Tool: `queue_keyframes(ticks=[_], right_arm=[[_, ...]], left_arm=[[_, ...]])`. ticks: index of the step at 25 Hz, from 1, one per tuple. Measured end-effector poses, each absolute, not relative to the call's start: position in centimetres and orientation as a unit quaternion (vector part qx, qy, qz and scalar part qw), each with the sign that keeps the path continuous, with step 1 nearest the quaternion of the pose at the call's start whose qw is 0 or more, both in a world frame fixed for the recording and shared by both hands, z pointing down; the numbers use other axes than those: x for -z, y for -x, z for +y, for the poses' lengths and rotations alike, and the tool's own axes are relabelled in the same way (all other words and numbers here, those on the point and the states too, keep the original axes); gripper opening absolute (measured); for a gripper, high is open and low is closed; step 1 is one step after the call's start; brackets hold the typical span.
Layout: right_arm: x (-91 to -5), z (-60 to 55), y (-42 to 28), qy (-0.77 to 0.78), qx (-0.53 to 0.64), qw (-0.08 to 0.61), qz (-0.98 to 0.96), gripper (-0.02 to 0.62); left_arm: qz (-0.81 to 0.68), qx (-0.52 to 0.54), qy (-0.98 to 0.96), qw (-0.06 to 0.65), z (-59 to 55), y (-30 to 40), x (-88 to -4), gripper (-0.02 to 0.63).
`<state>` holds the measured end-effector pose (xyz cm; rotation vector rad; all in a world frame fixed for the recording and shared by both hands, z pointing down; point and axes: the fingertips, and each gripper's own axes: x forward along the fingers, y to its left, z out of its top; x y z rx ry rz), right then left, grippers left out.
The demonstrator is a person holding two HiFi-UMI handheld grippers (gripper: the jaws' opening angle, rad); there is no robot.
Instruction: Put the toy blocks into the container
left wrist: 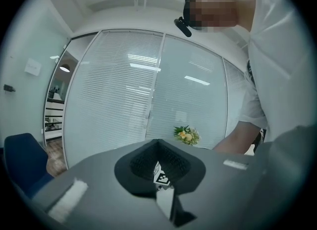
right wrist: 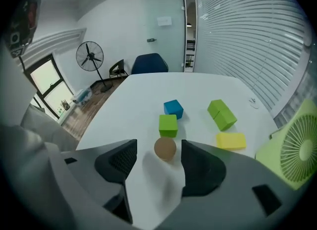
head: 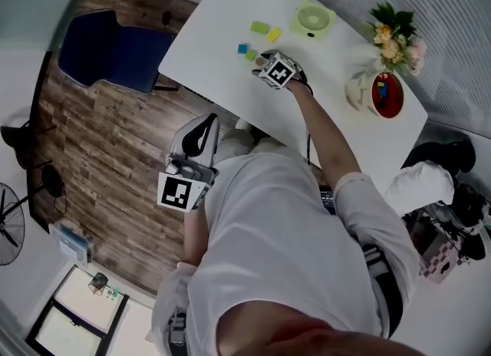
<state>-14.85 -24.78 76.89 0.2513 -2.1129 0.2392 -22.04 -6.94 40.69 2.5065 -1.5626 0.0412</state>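
Observation:
A brown wooden ball (right wrist: 165, 148) lies on the white table (right wrist: 124, 110) between the tips of my right gripper (right wrist: 158, 158), whose jaws stand open around it without pressing it. Just beyond it are a green cube (right wrist: 168, 125), a blue cube (right wrist: 173, 108), a long green block (right wrist: 221, 114) and a yellow block (right wrist: 231, 141). In the head view my right gripper (head: 265, 61) is at the same cluster of blocks (head: 260, 28). The red bowl (head: 387, 95) with blocks inside stands at the table's right end. My left gripper (head: 204, 128) is shut and empty, off the table beside the person's body.
A green desk fan (head: 313, 18) stands behind the blocks, close to my right gripper. Flowers (head: 395, 40) and a white vase (head: 357, 90) stand beside the red bowl. A blue chair (head: 115, 51) is left of the table. A glass wall with blinds (left wrist: 124, 100) faces my left gripper (left wrist: 158, 167).

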Motion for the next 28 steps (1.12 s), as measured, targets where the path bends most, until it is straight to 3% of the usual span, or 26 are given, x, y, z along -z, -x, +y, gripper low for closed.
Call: queue_keyframes(ticks=[7, 20, 28], right_arm=[[-77.3, -25.0, 15.6, -0.103, -0.067, 0.501, -0.857, 0.143], [-71.7, -23.3, 14.6, -0.125, -0.085, 0.4, -0.904, 0.144], [-63.3, -22.1, 13.0, -0.161, -0.096, 0.268, -0.945, 0.144]], left_arm=[[-0.539, -0.026, -0.837, 0.09, -5.7, 23.3, -40.5, -0.002], [-0.532, -0.024, -0.843, 0.069, -5.6, 20.8, -38.9, -0.002], [-0.526, -0.029, -0.849, 0.045, -6.7, 18.9, -37.5, -0.002]])
